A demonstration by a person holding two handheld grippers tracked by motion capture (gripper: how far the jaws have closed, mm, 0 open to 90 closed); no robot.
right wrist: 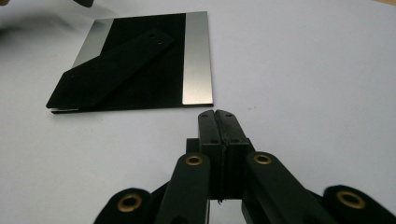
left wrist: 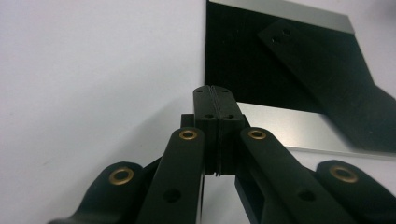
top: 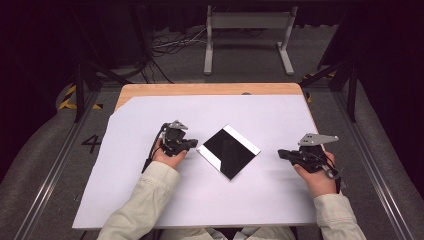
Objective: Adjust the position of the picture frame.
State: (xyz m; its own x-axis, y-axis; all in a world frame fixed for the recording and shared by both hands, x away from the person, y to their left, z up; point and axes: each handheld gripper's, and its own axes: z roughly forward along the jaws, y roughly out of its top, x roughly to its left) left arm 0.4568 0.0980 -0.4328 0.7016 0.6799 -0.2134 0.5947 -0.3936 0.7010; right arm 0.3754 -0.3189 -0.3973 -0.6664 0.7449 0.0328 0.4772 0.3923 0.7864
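Observation:
A black square plate with silver strips along two edges [top: 228,151] lies flat on the white sheet, turned like a diamond. A black flat bar lies across the plate [right wrist: 112,67], also seen on the plate [left wrist: 289,60] in the left gripper view. My left gripper [top: 191,145] is shut with nothing in it, its tips just left of the plate's corner. My right gripper [top: 283,154] is shut too and holds nothing, a short way right of the plate. In each gripper view the jaws are pressed together, left gripper [left wrist: 215,100], right gripper [right wrist: 219,123].
The white sheet [top: 150,200] covers most of the wooden table [top: 150,90]. Beyond the far edge are a grey frame stand [top: 247,35] and cables [top: 170,45] on the floor. Black rails run along both sides of the table.

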